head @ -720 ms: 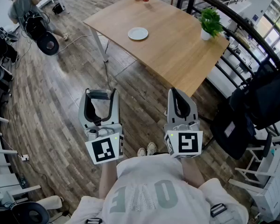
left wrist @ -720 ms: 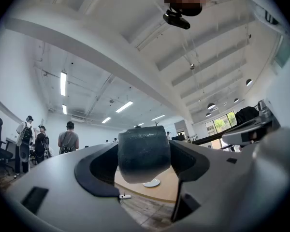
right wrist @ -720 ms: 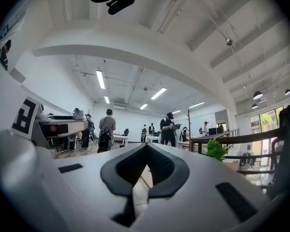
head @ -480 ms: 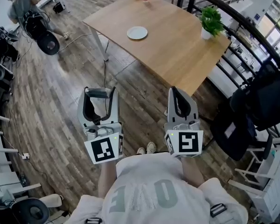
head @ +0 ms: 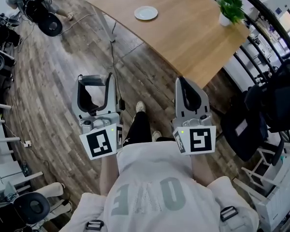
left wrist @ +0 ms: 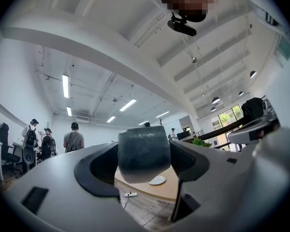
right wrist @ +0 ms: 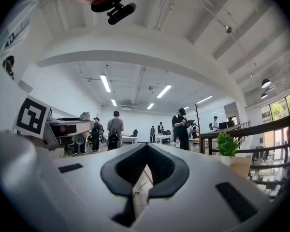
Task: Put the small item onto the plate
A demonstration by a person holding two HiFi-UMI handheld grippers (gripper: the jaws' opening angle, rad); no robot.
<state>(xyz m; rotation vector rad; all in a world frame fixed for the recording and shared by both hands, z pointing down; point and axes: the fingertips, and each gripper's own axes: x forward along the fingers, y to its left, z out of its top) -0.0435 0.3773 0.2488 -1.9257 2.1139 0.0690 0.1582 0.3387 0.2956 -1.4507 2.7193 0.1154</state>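
A white plate [head: 146,13] lies on the wooden table [head: 188,33] far ahead of me; the left gripper view shows the plate [left wrist: 157,180] small, beyond the jaws. My left gripper [head: 94,83] hangs over the floor, well short of the table, shut on a small dark grey roll-shaped item [left wrist: 144,153] that spans the gap between its pads. In the head view the item [head: 94,79] appears as a dark band at the fingertips. My right gripper [head: 184,83] is beside it at the same height, shut and empty, its jaws [right wrist: 146,151] meeting.
A potted plant [head: 230,6] stands at the table's right corner. A black bag [head: 275,100] and a dark railing [head: 268,37] line the right side. Cables and a power strip [left wrist: 130,195] lie on the wooden floor under the table. People stand far off [right wrist: 115,129].
The table and plate have shifted in the view as I step forward; a leg and shoe now show below. Both grippers hold their states, the left one a little further left.
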